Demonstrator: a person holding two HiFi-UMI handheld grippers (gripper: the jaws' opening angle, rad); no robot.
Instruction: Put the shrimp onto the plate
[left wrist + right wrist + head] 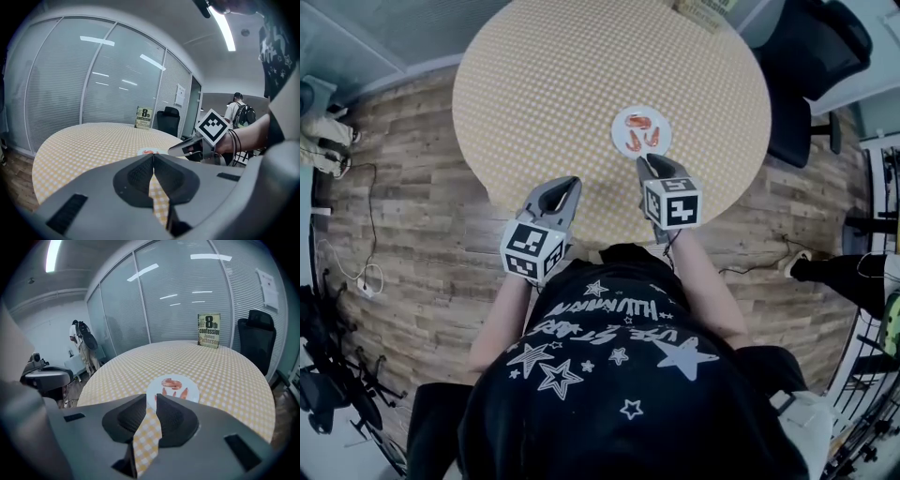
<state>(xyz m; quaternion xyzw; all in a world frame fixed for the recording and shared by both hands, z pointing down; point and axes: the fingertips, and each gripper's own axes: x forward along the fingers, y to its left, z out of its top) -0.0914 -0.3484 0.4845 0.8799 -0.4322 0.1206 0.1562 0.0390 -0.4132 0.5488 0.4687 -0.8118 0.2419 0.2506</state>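
Looks done, or close to it. On the white plate (pixel 620 129): shrimp (pixel 639 131), orange, lying together, on the checked tabletop (pixel 544 84). No stray shrimp visible elsewhere. At the left claw (pixel 570 185): clenched tip to tip, empty, well apart from the plate. At the right claw (pixel 649 161): parted by a sliver, empty, just short of the rim. Likely nothing left to carry.

Matt yellow-checked cloth over the table (pixel 544 84), smooth white plate (pixel 620 142) with a slight sheen, glossy orange shrimp (pixel 637 121), matt grey plastic left gripper (pixel 571 182) and right gripper (pixel 646 161), ribbed dark pads (pixel 133 417), grainy wood-plank floor (pixel 412 206).
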